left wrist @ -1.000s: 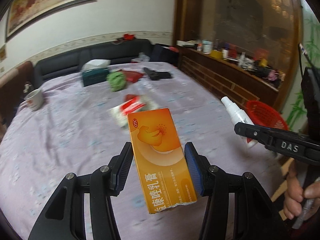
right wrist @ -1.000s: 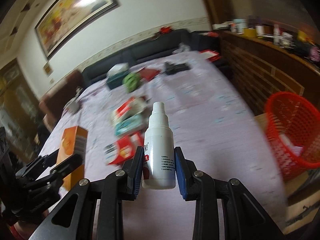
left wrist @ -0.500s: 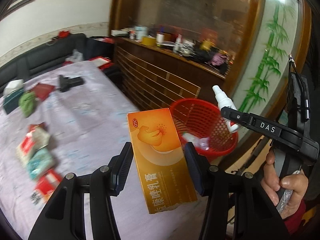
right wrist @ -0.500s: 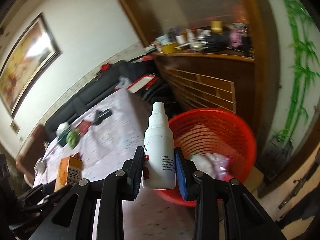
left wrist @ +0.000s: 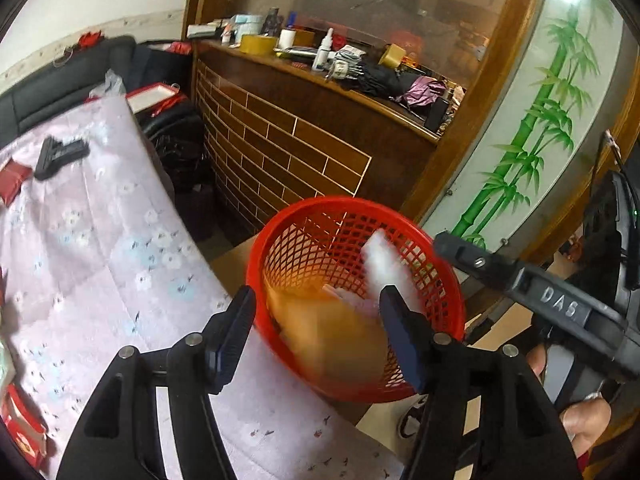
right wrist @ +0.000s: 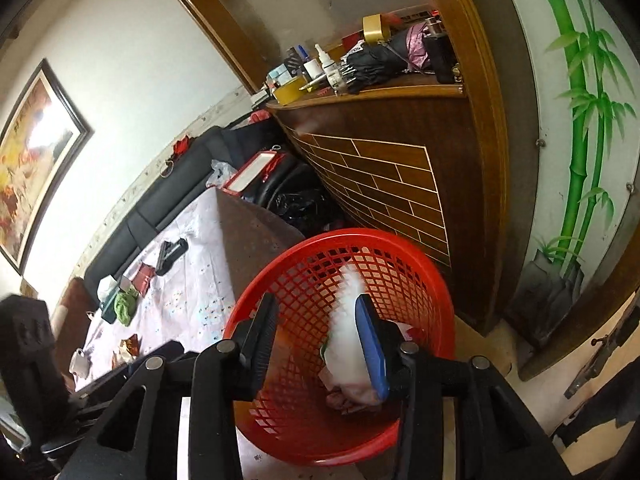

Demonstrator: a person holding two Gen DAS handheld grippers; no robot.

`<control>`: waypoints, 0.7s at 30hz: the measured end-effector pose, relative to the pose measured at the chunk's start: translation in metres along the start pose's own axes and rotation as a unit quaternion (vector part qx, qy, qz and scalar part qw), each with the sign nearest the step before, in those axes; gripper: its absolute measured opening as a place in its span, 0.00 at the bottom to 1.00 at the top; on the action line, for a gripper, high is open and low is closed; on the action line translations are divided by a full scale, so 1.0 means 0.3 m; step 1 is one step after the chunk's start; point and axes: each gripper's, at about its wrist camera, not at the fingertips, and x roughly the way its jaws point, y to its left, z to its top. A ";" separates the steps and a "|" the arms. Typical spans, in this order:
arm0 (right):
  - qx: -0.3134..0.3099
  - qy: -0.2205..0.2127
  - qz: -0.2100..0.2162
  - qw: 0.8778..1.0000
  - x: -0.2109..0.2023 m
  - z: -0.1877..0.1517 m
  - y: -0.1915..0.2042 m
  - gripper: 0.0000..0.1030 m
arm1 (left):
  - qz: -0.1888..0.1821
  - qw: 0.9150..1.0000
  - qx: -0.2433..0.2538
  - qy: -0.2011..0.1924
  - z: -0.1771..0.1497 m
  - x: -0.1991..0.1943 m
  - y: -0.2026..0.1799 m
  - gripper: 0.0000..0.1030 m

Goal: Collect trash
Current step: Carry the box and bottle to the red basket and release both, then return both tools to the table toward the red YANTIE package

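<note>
Two spread claws above basket (left wrist: 356,216)

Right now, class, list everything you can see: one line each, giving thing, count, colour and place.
basket: one, red mesh, on floor beside table
orange box: one, blurred, dropping into basket
bottle: one, white, blurred, falling into basket
tablecloth: one, lilac floral, on table
black tool: one, far end of table
green cloth: one, on table
counter: one, brown wood, cluttered
left gripper: black, open over basket
right gripper: black, open over basket
</note>
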 end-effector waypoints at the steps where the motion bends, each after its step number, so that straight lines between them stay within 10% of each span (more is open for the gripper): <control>1: -0.001 -0.002 0.001 1.000 -0.001 -0.005 0.002 0.42 | -0.001 1.000 -0.004 0.001 -0.007 -0.009 0.010 0.61; 21: -0.126 0.113 0.108 0.980 0.100 -0.360 0.478 0.45 | 0.111 0.992 -0.050 -0.019 -0.426 -0.496 0.439 0.67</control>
